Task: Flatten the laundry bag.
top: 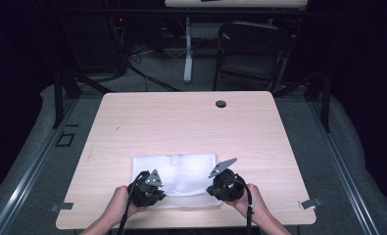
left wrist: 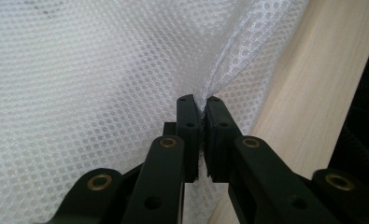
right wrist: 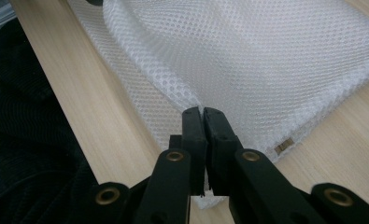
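Observation:
A white mesh bag (top: 181, 171) lies flat on the near middle of the wooden table (top: 181, 117). My left gripper (top: 157, 192) sits at the bag's near left corner, held by a hand. In the left gripper view its jaws (left wrist: 203, 105) are shut on a raised fold of the mesh (left wrist: 102, 70). My right gripper (top: 212, 190) is at the bag's near right corner. In the right gripper view its jaws (right wrist: 202, 112) are shut on the edge of the mesh's upper layer (right wrist: 247, 56), which lifts slightly off the lower layer.
A round cable hole (top: 221, 104) sits near the table's far edge. Metal clips (top: 310, 203) are at the front corners. A dark folding chair (top: 250, 49) and another desk's leg (top: 187, 49) stand beyond the table. A small brown tag (right wrist: 285, 145) marks the bag's edge.

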Motion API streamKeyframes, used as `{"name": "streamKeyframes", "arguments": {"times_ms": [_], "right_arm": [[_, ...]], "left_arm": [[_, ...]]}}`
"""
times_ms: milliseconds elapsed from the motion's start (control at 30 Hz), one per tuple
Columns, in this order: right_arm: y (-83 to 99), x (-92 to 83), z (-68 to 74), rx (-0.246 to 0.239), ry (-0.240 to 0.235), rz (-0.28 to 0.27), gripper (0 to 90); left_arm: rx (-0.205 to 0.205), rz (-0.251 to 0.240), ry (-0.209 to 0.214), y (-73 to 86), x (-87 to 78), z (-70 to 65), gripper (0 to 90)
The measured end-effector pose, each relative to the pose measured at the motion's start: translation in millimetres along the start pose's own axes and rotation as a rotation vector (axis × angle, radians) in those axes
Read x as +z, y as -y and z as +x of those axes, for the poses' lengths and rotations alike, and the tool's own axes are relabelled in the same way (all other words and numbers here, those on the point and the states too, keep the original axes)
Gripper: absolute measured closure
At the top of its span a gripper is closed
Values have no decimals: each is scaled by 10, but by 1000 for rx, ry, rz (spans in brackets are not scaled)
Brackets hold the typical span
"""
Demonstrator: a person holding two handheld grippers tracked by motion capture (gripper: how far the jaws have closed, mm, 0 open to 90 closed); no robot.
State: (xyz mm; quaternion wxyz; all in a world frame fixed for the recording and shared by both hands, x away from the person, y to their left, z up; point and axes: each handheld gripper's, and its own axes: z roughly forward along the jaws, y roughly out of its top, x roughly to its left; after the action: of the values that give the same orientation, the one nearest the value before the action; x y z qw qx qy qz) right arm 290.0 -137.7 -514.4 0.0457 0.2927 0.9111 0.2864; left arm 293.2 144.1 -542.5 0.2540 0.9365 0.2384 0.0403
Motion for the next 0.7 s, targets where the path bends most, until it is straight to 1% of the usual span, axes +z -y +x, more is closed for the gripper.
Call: {"name": "streamKeyframes", "arguments": {"times_ms": [33,100,233,267,300,333,400,433,467,500,567,600,633,667,700], "right_arm": [[6,-1,-1,0,0,-2,873],[10,-19,0,-4,-2,-3,849],[31,-88,3,-2,6,-13,813],[35,-101,9,7,9,-23,811],[38,-124,15,5,12,-24,811],[43,-140,30,9,14,-45,813],[38,-177,56,-16,10,-48,834],[36,-179,81,-18,8,-55,853],[31,-176,109,-35,-2,-54,887],[29,-163,128,-44,-6,-55,900],[28,-105,167,-56,-13,-41,900],[34,8,211,-75,-14,-18,900],[34,8,211,-75,-14,-18,900],[28,64,221,-95,-13,5,900],[25,125,240,-108,-7,16,900]], "left_arm": [[-18,-2,7,-2,-4,10,872],[-35,2,-4,-5,-10,20,876],[-56,15,-3,-11,-7,35,879],[-63,13,-7,-21,-1,39,878],[-63,18,-9,-40,5,45,878],[-63,18,-7,-60,12,48,878],[-66,21,-8,-93,34,46,878],[-67,19,-1,-106,44,45,878],[-64,21,-6,-114,49,43,878],[-62,21,-9,-120,48,43,878],[-64,18,-7,-120,39,44,878],[-65,13,-10,-118,32,48,877],[-64,9,-11,-118,26,55,877],[-65,8,-12,-117,23,57,877],[-66,5,-12,-115,21,59,876]]}}
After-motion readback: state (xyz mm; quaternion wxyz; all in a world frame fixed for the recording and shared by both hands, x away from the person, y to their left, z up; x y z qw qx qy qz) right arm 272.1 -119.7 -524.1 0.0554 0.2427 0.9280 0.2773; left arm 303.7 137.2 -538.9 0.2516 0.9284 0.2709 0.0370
